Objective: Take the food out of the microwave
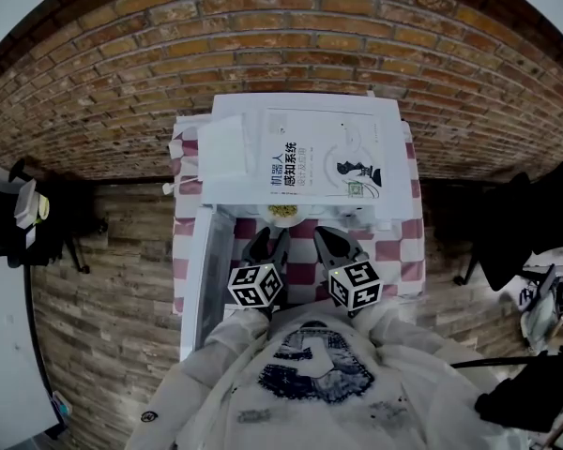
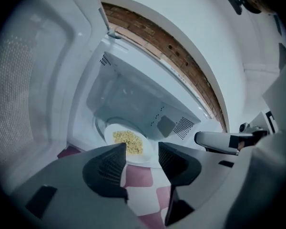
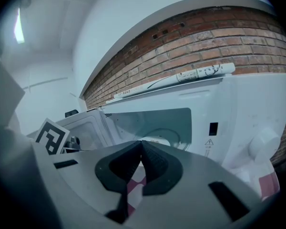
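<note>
A white microwave (image 1: 300, 148) stands on a red-and-white checked cloth, its door (image 1: 205, 279) swung open to the left. Inside sits a white plate (image 2: 148, 157) of yellow food (image 2: 128, 141), also visible as the food (image 1: 281, 211) at the cavity mouth in the head view. My left gripper (image 2: 142, 160) is open just in front of the plate, nothing between its jaws. My right gripper (image 3: 141, 160) is shut and empty, held before the microwave's opening, beside the left gripper (image 1: 266, 247). In the head view the right gripper (image 1: 336, 247) sits to the right of it.
A book (image 1: 324, 153) and a white box (image 1: 223, 148) lie on top of the microwave. A brick wall (image 1: 281, 36) rises behind it. The checked tablecloth (image 1: 399, 251) shows right of my grippers. Dark stands and gear sit on the floor at both sides.
</note>
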A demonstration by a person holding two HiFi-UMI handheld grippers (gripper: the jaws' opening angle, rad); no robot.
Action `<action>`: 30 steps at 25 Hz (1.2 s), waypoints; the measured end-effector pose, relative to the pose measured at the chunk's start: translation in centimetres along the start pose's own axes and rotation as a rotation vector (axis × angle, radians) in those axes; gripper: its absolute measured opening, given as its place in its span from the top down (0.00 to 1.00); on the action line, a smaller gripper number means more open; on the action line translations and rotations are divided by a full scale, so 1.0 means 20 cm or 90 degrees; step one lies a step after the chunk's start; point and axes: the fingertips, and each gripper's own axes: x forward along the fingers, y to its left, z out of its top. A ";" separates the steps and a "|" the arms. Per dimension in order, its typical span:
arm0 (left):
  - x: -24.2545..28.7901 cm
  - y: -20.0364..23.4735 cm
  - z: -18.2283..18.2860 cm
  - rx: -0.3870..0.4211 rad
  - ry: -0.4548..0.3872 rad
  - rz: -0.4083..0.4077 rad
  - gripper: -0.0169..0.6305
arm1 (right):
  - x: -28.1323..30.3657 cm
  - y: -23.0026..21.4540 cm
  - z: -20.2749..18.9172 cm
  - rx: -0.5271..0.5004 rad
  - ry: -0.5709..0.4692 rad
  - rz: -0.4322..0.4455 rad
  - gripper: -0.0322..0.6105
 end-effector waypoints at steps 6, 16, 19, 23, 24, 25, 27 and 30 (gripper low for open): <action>0.05 0.06 -0.07 -0.121 0.013 -0.018 0.50 | 0.00 0.00 0.00 -0.003 0.009 0.000 0.93; 0.12 0.12 -0.13 -0.228 0.013 -0.029 0.44 | -0.01 -0.01 -0.01 0.002 0.020 0.000 0.93; 0.14 0.15 -0.18 -0.276 0.014 -0.034 0.44 | -0.01 -0.03 -0.02 0.006 0.023 -0.003 0.93; 0.17 0.16 -0.18 -0.321 0.007 -0.053 0.45 | -0.03 -0.07 -0.04 0.017 0.031 -0.014 0.93; 0.18 0.16 -0.19 -0.336 0.004 -0.059 0.45 | -0.04 -0.08 -0.04 0.019 0.032 -0.016 0.93; 0.19 0.16 -0.19 -0.352 0.001 -0.066 0.45 | -0.04 -0.09 -0.05 0.021 0.034 -0.017 0.93; 0.20 0.17 -0.19 -0.388 -0.007 -0.080 0.45 | -0.05 -0.10 -0.05 0.024 0.036 -0.019 0.93; 0.22 0.17 -0.19 -0.425 -0.014 -0.090 0.46 | -0.05 -0.12 -0.06 0.027 0.040 -0.021 0.93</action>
